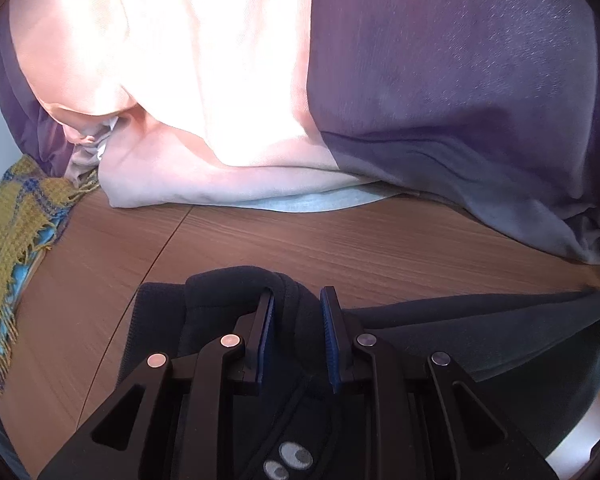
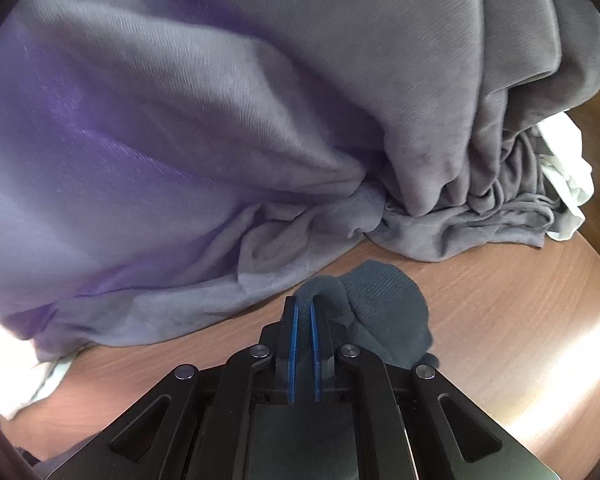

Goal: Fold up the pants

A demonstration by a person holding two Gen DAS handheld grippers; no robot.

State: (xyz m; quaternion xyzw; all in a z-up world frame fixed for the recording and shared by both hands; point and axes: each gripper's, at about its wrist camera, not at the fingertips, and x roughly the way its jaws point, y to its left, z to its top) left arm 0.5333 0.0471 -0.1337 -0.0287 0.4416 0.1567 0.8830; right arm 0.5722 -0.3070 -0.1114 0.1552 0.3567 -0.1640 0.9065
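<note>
pants, dark, lie on the wooden table under both sets of fingers, a heaped grey curtain just beyond. right gripper pinches a fabric edge tight, probably to carry the fold; left gripper straddles a bunched ridge, fingers parted.

The dark navy pants lie bunched on the wooden table. A rounded fold bulges up. In the right wrist view a ribbed corner curls upward.
</note>
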